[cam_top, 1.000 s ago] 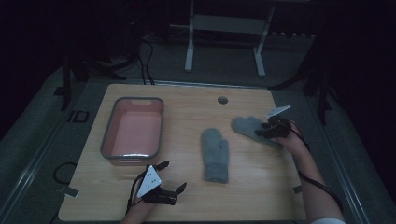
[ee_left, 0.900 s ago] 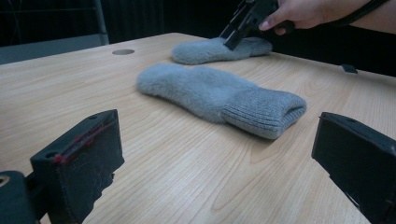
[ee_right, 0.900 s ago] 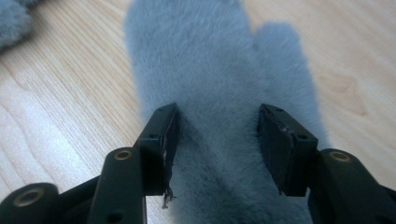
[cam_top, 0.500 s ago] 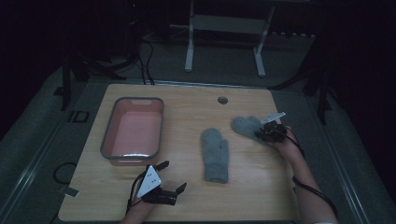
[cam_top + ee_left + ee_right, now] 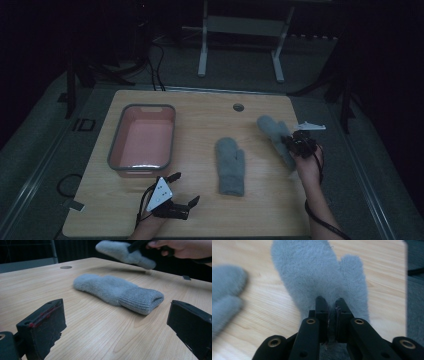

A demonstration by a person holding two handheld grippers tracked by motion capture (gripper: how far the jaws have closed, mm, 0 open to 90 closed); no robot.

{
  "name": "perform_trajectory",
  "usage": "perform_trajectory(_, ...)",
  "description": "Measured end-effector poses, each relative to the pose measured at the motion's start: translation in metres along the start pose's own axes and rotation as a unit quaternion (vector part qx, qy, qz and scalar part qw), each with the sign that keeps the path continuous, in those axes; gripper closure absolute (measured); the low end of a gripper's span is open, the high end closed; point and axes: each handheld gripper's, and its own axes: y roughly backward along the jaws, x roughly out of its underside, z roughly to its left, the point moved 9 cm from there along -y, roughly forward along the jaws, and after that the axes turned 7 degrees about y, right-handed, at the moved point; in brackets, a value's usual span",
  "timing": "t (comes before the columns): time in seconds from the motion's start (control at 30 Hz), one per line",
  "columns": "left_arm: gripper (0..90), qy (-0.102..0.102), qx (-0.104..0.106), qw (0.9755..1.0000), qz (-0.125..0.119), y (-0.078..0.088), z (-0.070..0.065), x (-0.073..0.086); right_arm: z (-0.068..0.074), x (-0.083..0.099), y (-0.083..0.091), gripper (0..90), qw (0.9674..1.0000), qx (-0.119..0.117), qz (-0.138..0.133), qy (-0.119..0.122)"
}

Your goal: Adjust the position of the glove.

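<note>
Two grey mittens are on the wooden table (image 5: 200, 125). One mitten (image 5: 230, 165) lies flat in the middle, its cuff toward me, also seen as the near mitten (image 5: 117, 290). My right gripper (image 5: 294, 144) has just been closing and is shut on the cuff end of the other mitten (image 5: 270, 128), which hangs lifted off the table at the right. In the right gripper view the gripper (image 5: 331, 303) pinches that mitten (image 5: 312, 270), thumb to the right. My left gripper (image 5: 185, 188) rests open near the front edge, and in its own view this gripper (image 5: 117, 322) frames the flat mitten.
A grey-rimmed bin (image 5: 116, 150) with a pink inside stands at the left of the table. A small round hole (image 5: 238, 107) sits near the far edge. Beyond the table stand metal frame legs (image 5: 202, 45) on a dark floor.
My right gripper has closed on the right-hand mitten and pulled back toward me and upward, lifting it. The left gripper and the middle mitten stay put.
</note>
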Motion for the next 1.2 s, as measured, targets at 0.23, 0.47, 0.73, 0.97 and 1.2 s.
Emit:
perform_trajectory(0.23,2.1,0.001,0.001,1.0,0.0,-0.001,-0.001,0.0,0.007,0.026,0.019,83.8,0.9981,0.046,0.019,-0.036)
perform_trajectory(0.47,2.2,0.0,0.003,1.0,0.002,-0.002,-0.001,0.0,0.017,0.055,-0.006,83.3,0.9971,0.024,0.063,-0.034)
perform_trajectory(0.73,2.2,-0.004,0.004,1.0,0.003,-0.002,-0.002,0.0,0.019,0.059,-0.012,77.0,0.9984,0.007,0.054,-0.01)
perform_trajectory(0.97,2.1,-0.003,0.004,1.0,0.003,-0.002,-0.001,0.0,0.02,0.054,-0.002,53.3,0.9978,-0.048,0.037,0.026)
perform_trajectory(1.2,2.1,-0.003,0.004,1.0,0.003,-0.002,-0.001,0.0,0.009,0.042,0.008,48.5,0.9888,-0.104,0.037,0.1)
